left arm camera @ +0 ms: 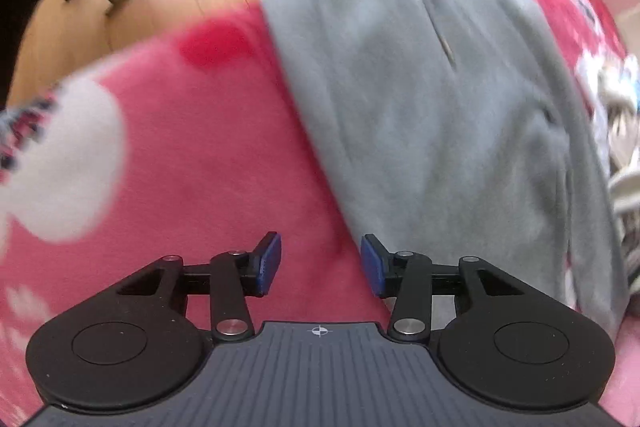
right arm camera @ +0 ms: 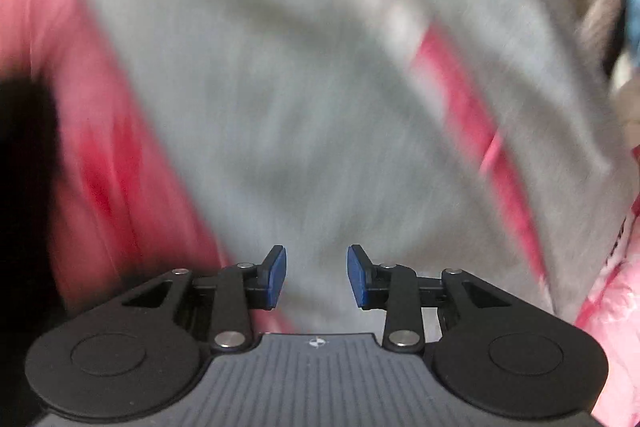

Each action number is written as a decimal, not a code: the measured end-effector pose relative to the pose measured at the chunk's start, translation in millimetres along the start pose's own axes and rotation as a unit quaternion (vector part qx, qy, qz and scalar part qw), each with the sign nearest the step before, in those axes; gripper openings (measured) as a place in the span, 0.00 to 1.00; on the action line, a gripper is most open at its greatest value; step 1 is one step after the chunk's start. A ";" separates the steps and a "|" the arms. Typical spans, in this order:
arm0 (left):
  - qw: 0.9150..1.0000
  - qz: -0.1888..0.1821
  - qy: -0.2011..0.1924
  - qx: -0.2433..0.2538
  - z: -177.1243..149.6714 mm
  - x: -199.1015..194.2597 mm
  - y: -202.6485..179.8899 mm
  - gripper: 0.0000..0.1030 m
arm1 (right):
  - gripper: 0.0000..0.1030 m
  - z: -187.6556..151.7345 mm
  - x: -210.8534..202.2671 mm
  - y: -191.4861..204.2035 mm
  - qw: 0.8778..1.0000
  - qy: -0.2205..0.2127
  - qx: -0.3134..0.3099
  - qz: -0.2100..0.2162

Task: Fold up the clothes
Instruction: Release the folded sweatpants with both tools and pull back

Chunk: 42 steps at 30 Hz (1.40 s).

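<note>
Grey garment (left arm camera: 432, 99) lies lengthwise on the pink blanket (left arm camera: 192, 155), directly under the empty, parted right hand-held gripper (right arm camera: 317, 277) (nearer one), beside the released left hand-held gripper (left arm camera: 321, 265).

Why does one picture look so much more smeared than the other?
Right wrist view: heavy streaky motion blur over the grey garment, though the gripper itself is sharp. Left wrist view: milder blur, the garment's seam readable; fisheye bends the floor.
</note>
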State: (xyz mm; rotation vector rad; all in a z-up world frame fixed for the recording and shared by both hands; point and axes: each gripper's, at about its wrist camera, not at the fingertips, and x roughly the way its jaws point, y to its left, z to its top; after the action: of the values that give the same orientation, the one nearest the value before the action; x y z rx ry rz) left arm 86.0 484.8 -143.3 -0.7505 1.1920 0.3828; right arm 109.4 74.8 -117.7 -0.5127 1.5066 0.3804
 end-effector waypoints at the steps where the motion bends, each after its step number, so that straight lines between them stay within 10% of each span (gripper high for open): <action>1: 1.000 -0.003 -0.017 -0.010 10.2 -6.7 6.8 0.46 | 0.35 20.9 -7.6 -1.0 0.999 -0.029 0.018 0.015; 5: 0.996 0.006 -0.080 -0.049 67.3 -0.2 26.4 0.54 | 0.35 115.6 -31.5 9.1 0.985 -0.151 0.036 0.071; 9: 0.993 -0.014 -0.058 -0.103 119.3 38.3 46.2 0.55 | 0.34 192.6 -29.6 39.4 0.969 -0.231 -0.001 0.088; 16: 0.983 -0.077 -0.028 -0.166 147.4 82.1 63.6 0.54 | 0.28 273.2 24.1 70.1 0.964 -0.256 0.006 0.067; 21: 0.968 -0.123 -0.029 -0.216 151.4 92.7 73.4 0.39 | 0.28 288.1 51.5 70.6 0.978 -0.204 -0.014 0.042; 28: 0.980 -0.068 -0.078 -0.167 161.1 70.0 69.6 0.41 | 0.28 269.1 0.6 19.6 0.964 -0.255 0.069 0.024; 37: 0.986 0.007 -0.159 -0.045 157.3 36.7 15.0 0.43 | 0.30 268.8 87.1 -52.1 0.979 -0.172 0.112 0.002; 42: 0.988 0.017 -0.152 -0.003 142.2 23.4 -15.2 0.46 | 0.31 253.8 69.8 -62.7 0.972 -0.202 0.121 0.016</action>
State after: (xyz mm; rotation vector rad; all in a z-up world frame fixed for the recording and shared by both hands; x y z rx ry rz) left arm 202.1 571.2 -135.8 -0.6501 0.9170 0.5101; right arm 359.4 154.3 -183.9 -0.2017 1.1453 0.2994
